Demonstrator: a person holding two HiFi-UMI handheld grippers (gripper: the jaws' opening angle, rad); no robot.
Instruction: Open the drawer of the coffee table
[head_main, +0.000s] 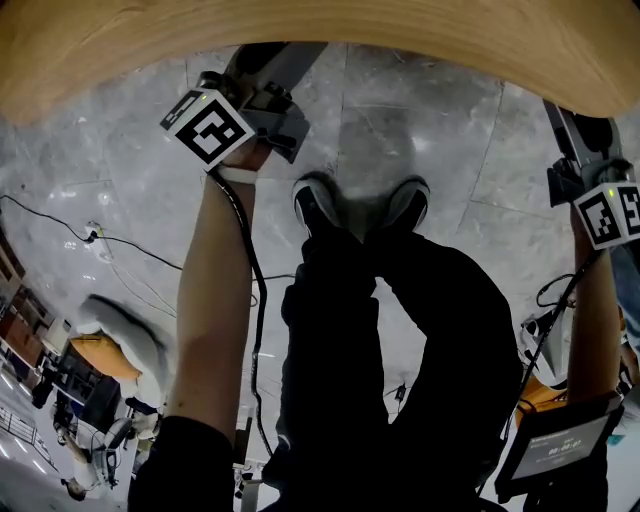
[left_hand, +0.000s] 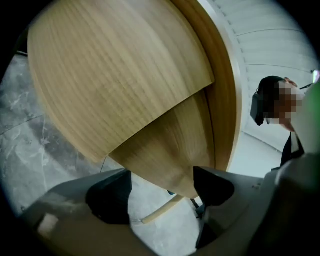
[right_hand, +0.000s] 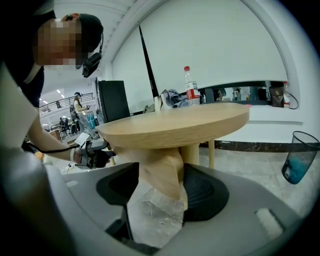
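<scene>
Left gripper, along its own jaws: dark pads set wide apart, clamped on nothing. Just beyond them, the apparent drawer, a wedge of pale wood hung under the top of the coffee table. Contact between wood and pads not clear. Slid out or pushed in: not clear either. Beside the wedge, a larger curved wooden panel and, lower, one thin leg over the grey marble floor.

Right gripper, along its own jaws: pads also apart, with the same wooden wedge showing in the gap and no firm grip visible. Above it, the round tabletop, level, on a thick central post. On top, near the far edge, an upright plastic bottle with a red cap. Farther off, a black screen to the left and a wire bin with a blue liner to the right.

From the head camera, steeply down: table rim across the top, one gripper at each side just below it, each with its marker cube. Between them, dark trouser legs and two shoes on the marble. A black cable along the left forearm.
</scene>
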